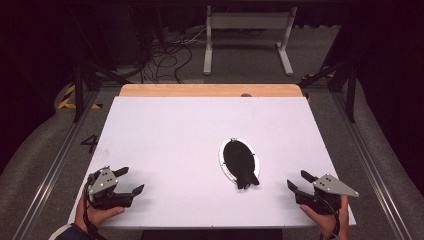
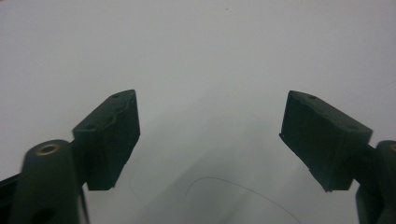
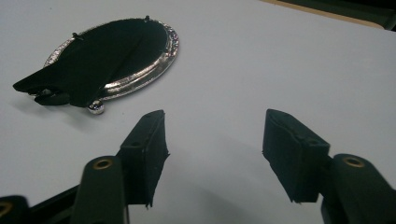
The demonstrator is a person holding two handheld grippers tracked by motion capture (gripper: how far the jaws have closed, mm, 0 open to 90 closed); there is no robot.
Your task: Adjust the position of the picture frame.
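Both grippers, left and right, are held wide, fingers empty; the black cloth could be dragged off its silver oval tray by a careless pinch.

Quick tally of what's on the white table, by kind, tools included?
Silver oval tray: 1
Black cloth lying on the tray, one end hanging past its rim: 1
Handheld tools, both open and empty: 2, left tool and right tool
Total: 4
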